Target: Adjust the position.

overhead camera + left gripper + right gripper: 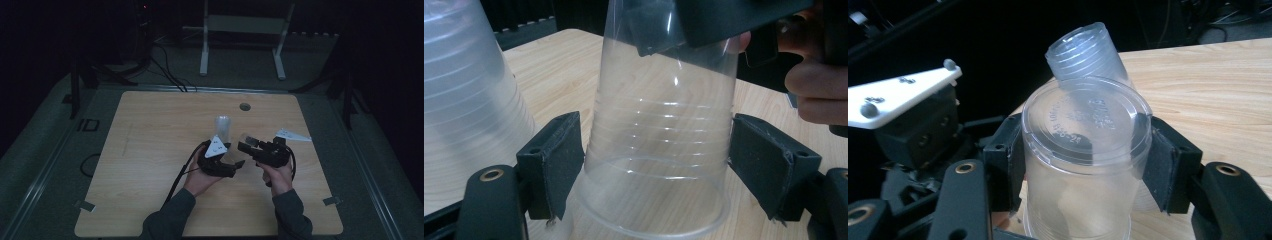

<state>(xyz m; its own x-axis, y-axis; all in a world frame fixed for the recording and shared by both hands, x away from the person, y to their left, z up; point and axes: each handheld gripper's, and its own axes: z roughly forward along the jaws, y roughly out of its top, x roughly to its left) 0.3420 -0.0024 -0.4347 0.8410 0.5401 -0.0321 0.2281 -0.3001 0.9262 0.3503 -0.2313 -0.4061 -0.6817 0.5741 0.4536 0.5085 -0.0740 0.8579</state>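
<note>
An upside-down clear plastic cup (246,140) hangs just above the wooden table (150,150), held between both grippers. My right gripper (248,146) comes in from the right and is shut on the cup's base (1083,120), a pad pressing on each side. My left gripper (236,161) grips the same cup (659,115) lower down near its wide rim, with both pads (556,165) against the wall. A stack of clear cups (223,125) stands upside down just behind, at the left in the left gripper view (464,90) and behind the held cup in the right gripper view (1083,50).
A white paper-like piece (292,135) lies on the table right of the right gripper. A dark round hole (244,106) sits near the far edge. A white stand (245,30) and cables (165,70) are on the floor beyond the table.
</note>
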